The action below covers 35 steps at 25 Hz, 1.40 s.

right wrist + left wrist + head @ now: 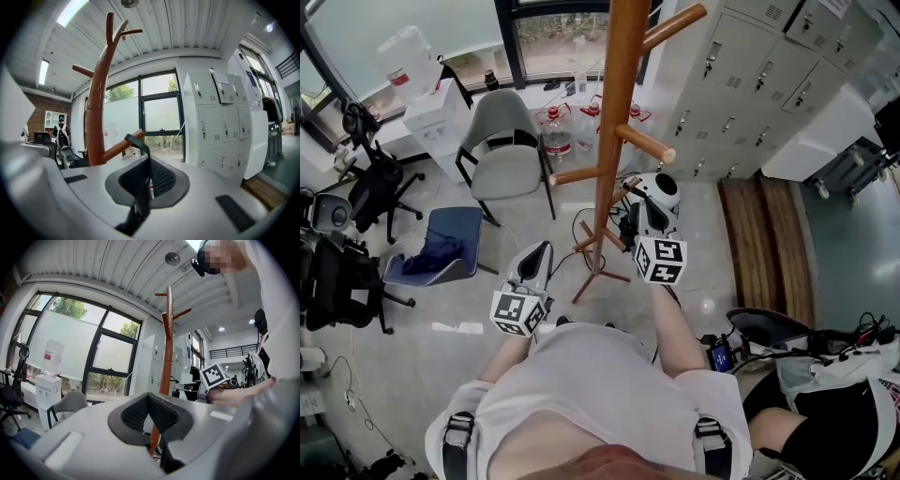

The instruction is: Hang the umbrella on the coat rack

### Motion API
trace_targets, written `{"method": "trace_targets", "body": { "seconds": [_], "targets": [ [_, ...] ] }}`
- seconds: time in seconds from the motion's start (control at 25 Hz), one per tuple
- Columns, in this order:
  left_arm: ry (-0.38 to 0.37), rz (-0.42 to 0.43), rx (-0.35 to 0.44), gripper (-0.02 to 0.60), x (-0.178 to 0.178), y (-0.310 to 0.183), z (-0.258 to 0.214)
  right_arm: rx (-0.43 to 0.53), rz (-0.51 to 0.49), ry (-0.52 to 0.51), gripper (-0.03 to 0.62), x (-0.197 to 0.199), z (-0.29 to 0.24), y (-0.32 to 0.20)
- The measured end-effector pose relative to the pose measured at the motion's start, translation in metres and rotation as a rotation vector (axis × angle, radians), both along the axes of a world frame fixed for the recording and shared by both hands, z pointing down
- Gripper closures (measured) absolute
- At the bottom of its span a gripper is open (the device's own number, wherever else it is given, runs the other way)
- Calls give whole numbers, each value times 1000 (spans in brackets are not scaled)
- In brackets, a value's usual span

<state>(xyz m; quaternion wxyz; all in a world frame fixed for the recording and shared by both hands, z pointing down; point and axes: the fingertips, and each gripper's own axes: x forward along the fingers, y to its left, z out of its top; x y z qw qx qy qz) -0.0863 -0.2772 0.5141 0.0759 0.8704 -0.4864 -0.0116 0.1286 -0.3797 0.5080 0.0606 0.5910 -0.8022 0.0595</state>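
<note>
The person stands right at the foot of the wooden coat rack [614, 141], both tools held out towards it. The right gripper [654, 192] is up against the rack's right side, just beside one of the short low pegs [623, 190]. Its jaws are pressed together on the umbrella's black strap [136, 143], a thin dark band that runs up out of the pads [161, 176] and reaches the tip of that peg [123, 145]. Whether the band is round the peg or only against it, I cannot tell. Below the jaws the band drops out of sight, and the rest of the umbrella is tucked under the tool, close to the rack's pole, where I cannot make it out.

The left gripper [542, 253] hangs back from the rack, lower and to the left of the pole, held about level and pointing towards it. Its jaws are closed on each other with nothing between them, and past their tips the pole [166, 357] rises with its pegs fanning out near the top.

Left of the rack a grey chair [502, 141] stands by the window; right of it runs a bank of pale lockers [750, 84].
</note>
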Motion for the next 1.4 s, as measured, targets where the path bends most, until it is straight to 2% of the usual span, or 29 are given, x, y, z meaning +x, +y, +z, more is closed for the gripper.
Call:
{"method": "trace_targets", "body": {
  "seconds": [0.48, 0.72, 0.76, 0.8, 0.84, 0.88, 0.96, 1.2, 1.4],
  "targets": [
    [-4, -5, 2, 572, -2, 0, -2, -99, -72, 2, 586, -18, 33, 2],
    [-4, -19, 4, 572, -9, 3, 1, -125, -181, 32, 585, -41, 43, 3],
    [-6, -20, 7, 572, -9, 4, 0, -119, -188, 32, 544, -43, 42, 3],
    [-8, -20, 10, 572, -10, 4, 0, -111, -188, 24, 455, -42, 41, 3],
    [-11, -20, 12, 572, -10, 5, 0, -103, -183, 12, 394, -41, 39, 4],
    [-12, -20, 14, 572, -10, 5, 0, -95, -174, 1, 370, -38, 36, 5],
    [-12, -19, 14, 572, -10, 6, 0, -78, -152, -8, 350, -32, 32, 8],
    [-43, -14, 41, 572, -8, 9, -4, -8, -119, -9, 349, -23, 6, 28],
    [-54, -3, 69, 572, -5, 9, -14, 51, -138, -36, 349, -27, -20, 51]
  ]
}}
